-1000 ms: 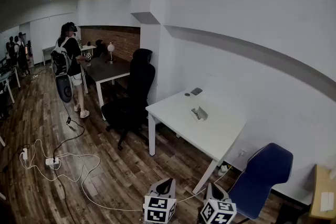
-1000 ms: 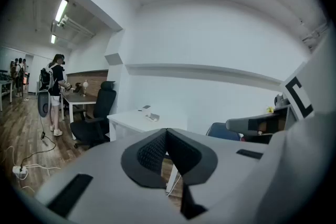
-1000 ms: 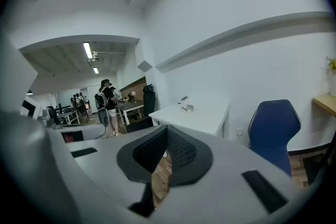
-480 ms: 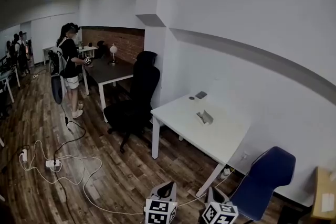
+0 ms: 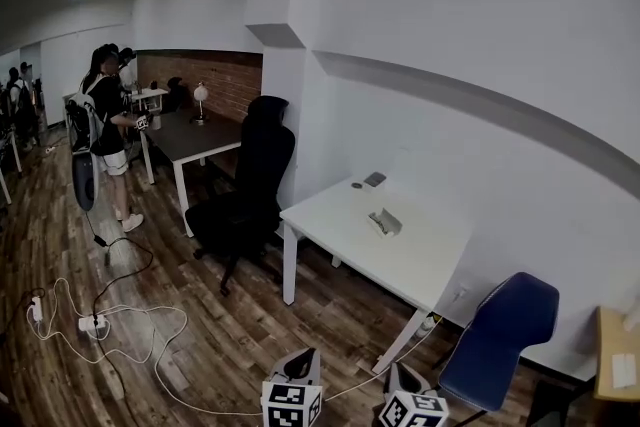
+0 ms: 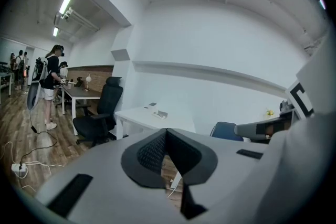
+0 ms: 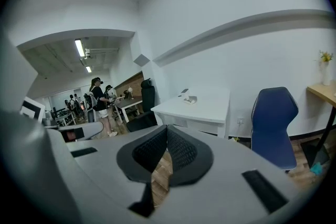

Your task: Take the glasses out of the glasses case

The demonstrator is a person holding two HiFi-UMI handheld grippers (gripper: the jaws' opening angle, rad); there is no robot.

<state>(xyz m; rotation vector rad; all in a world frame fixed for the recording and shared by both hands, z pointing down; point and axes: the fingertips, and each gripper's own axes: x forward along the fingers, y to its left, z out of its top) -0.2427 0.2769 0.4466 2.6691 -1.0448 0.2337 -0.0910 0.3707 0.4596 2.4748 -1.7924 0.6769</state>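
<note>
A pale glasses case (image 5: 383,222) lies far off on the white table (image 5: 410,260), and I cannot tell whether it holds glasses. It shows small in the left gripper view (image 6: 160,114) and in the right gripper view (image 7: 191,99). My left gripper (image 5: 303,362) and right gripper (image 5: 400,377) sit at the bottom edge of the head view, over the wooden floor and well short of the table. Each has its black pads pressed together with nothing between them, as seen on the left gripper (image 6: 166,132) and the right gripper (image 7: 167,129).
A dark flat object (image 5: 375,179) lies at the table's far end. A black office chair (image 5: 245,195) stands left of the table, a blue chair (image 5: 497,335) to its right. Cables (image 5: 110,315) trail over the floor. A person (image 5: 100,130) stands by a dark desk (image 5: 195,137).
The head view has shifted a little, so the room sits slightly further left. The far person has moved left. Both grippers sit a bit lower in the frame, still shut.
</note>
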